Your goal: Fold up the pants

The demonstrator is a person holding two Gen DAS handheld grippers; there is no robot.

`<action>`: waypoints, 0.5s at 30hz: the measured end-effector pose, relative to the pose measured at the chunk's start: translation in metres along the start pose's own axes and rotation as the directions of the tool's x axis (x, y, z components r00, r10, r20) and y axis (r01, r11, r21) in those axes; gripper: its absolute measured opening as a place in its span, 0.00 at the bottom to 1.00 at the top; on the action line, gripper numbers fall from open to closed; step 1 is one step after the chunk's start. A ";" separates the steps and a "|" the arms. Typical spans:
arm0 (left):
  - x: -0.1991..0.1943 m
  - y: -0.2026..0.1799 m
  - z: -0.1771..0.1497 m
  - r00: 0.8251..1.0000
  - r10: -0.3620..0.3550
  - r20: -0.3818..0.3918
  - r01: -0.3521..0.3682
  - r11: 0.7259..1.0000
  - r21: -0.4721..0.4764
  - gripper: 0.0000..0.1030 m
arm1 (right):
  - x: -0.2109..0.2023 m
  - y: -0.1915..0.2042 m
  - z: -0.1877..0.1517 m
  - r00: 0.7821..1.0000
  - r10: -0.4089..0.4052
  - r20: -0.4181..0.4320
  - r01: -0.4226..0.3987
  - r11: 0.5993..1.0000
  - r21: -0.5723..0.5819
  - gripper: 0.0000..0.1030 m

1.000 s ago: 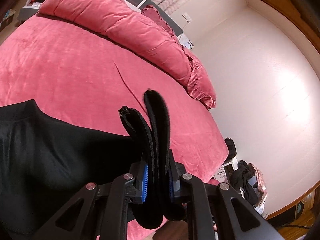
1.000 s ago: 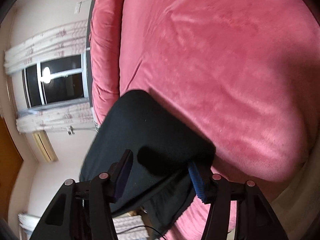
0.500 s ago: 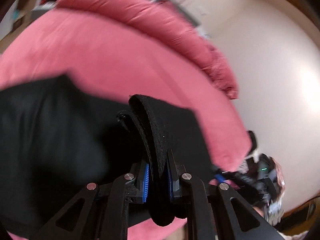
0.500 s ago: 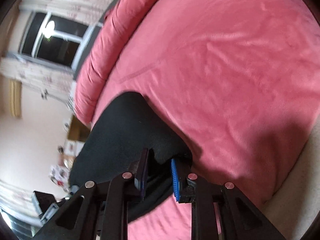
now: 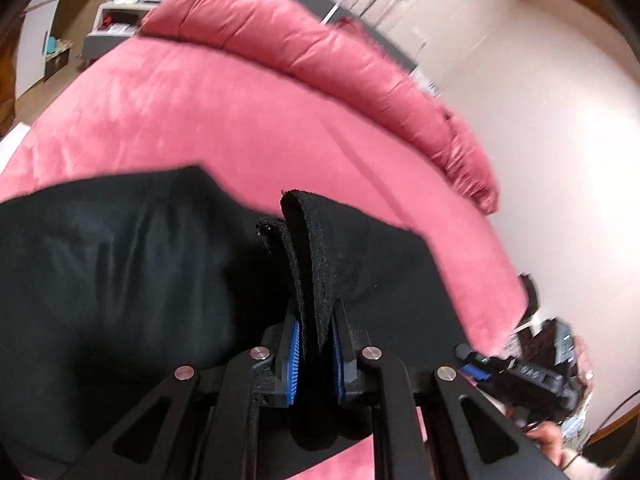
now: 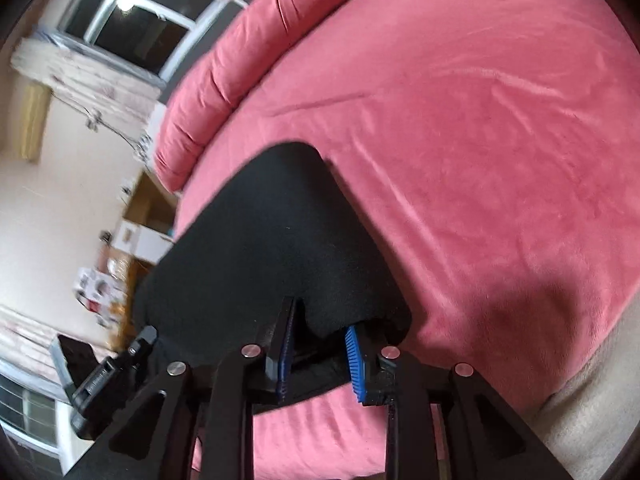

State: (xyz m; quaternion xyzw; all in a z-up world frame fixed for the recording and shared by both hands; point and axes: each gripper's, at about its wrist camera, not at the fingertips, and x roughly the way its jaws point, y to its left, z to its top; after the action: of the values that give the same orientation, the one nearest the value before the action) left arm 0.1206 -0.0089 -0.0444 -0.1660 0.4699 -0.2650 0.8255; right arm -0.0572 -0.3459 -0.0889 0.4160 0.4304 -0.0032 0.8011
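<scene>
We see a bed [image 5: 224, 120] covered in a pink plush spread, with a long pink bolster pillow [image 5: 320, 60] along its far edge. Past the bed's corner stands a dark window [image 6: 140, 12] with pale curtains [image 6: 88, 76], and boxes [image 6: 132, 240] sit against the cream wall [image 5: 560, 160].

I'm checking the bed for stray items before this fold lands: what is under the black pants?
Pink bedspread shows all around the black pants, which both the left gripper and the right gripper pinch. Anything beneath the cloth is covered.
</scene>
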 end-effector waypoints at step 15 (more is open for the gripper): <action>0.005 0.036 -0.042 0.995 0.095 -0.015 -0.095 0.996 -0.003 0.32 | -0.029 0.017 -0.004 0.998 -0.066 -0.025 0.063 0.993 -0.103 0.35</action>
State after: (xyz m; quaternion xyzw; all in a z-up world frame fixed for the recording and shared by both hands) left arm 0.0959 0.0160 -0.0875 -0.1433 0.4837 -0.2258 0.8333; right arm -0.0718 -0.3424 -0.0590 0.3606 0.4543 -0.0011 0.8146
